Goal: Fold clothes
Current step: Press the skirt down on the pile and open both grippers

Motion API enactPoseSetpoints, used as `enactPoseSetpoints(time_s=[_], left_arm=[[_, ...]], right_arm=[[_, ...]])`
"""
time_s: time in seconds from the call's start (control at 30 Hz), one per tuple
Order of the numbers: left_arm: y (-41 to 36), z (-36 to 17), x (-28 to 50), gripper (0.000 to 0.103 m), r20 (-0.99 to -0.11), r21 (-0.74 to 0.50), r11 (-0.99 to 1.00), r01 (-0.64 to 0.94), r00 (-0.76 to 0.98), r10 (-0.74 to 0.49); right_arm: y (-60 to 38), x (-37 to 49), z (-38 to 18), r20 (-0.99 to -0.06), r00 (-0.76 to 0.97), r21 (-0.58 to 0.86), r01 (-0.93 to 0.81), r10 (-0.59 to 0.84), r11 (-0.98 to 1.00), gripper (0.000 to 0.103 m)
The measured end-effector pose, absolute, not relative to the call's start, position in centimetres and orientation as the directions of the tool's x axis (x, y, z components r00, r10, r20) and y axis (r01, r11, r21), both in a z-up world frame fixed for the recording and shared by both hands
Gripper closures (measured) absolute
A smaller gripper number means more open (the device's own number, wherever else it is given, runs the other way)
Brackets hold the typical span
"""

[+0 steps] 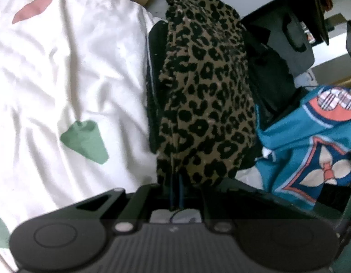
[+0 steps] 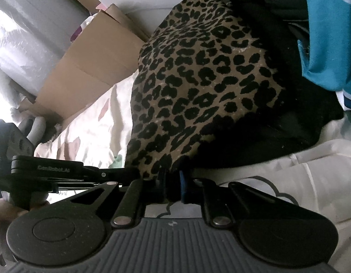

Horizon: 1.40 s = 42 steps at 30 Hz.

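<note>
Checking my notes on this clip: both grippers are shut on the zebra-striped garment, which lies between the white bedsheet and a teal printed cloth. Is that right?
Not quite: the pattern is wrong. The garment is leopard-print, tan with black spots, not zebra-striped, as both wrist views show. The rest holds: the left gripper and right gripper have their jaws shut on its edge, and it lies between the white bedsheet and the teal printed cloth.

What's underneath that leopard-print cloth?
Black fabric shows under the leopard-print cloth, poking out along its edges. Beneath both lies a white sheet. The cloth hides how far the black fabric reaches and anything else below.
</note>
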<state>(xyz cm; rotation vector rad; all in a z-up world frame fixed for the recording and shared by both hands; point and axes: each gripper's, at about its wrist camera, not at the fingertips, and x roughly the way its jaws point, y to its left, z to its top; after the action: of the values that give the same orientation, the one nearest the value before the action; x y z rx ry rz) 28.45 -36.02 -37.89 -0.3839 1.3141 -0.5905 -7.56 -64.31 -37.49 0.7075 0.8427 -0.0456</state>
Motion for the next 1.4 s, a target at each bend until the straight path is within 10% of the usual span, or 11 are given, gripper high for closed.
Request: enactPoseSetpoints(time_s=[0.3,0.53,0.73,1.4], left_arm=[[-36.0,-38.6,28.1,0.098,-0.813,-0.539,0.822,0.184,0.141,-0.565],[-36.1,-37.0,29.3,0.059,-0.804,-0.517,0.824,0.232,0.2,-0.561],[-36.2,-37.3,30.1,0.051,-0.8,-0.521,0.826,0.214,0.215,-0.56],[-40.2,-39.9,27.8,0.063,-0.851,-0.448,0.845,0.293,0.149,-0.503]], right_arm=[[-63.2,-7.5,-39.4,-0.736,0.619,0.548,0.309,0.272,0.778,0.1],[-65.2,-8.3,-37.3,-0.728,0.656,0.516,0.331,0.201,0.79,0.095],[-67.8,-8.8,-36.4,-0.707,0.706,0.475,0.431,0.041,0.768,0.065],[-71.0,-6.4,-38.5,-0.734,0.633,0.26,0.595,-0.244,0.761,0.065]])
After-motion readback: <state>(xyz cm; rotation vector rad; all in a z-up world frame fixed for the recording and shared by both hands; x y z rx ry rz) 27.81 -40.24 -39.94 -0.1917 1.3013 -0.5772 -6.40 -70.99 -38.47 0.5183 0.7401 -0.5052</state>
